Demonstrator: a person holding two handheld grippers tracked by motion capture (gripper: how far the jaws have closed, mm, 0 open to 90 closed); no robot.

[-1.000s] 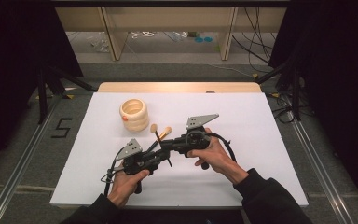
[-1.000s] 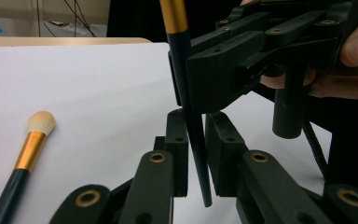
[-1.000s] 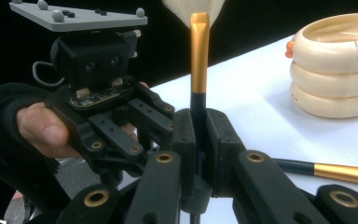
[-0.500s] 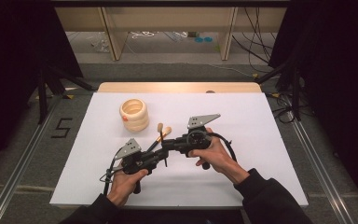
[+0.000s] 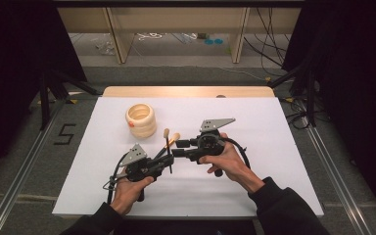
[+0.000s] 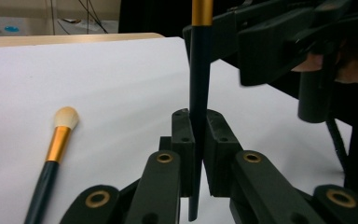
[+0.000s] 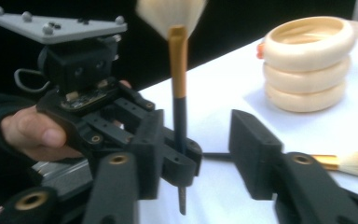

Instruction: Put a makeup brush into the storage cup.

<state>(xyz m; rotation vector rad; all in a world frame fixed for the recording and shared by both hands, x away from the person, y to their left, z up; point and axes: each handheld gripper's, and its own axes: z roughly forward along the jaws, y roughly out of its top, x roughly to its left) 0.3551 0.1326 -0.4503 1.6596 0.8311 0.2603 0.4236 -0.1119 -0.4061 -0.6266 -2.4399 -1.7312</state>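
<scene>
A white sheet covers your desk (image 5: 284,147), with its pale wooden edge showing at the far side and dark curtains hanging to either side of the room.

Your left tool (image 5: 168,157) is clamped tight on the black handle of a makeup brush with a gold ferrule and cream bristles (image 5: 167,147). The brush stands nearly upright, bristles at the top, lifted off the white sheet. In the left tool view its dark handle (image 6: 199,107) runs straight up between the two closed pads (image 6: 182,140), and the lower end of the handle pokes out below them.

Your right tool (image 5: 175,148) sits just beside the left one, pointing toward it. Its jaws have just been opening; in the right tool view they stand apart on either side of the upright brush (image 7: 179,93), and the pads (image 7: 251,154) do not appear to press on the handle, though the blur makes that hard to judge.

A second brush of the same make, black handle, gold ferrule and cream tip (image 5: 172,140), lies flat on the sheet just behind the two tools; you see it to the left in the left tool view (image 6: 51,154).

A cream holder shaped like three stacked rings (image 5: 141,120) stands upright farther back on your left side of the desk, apart from both brushes.
</scene>
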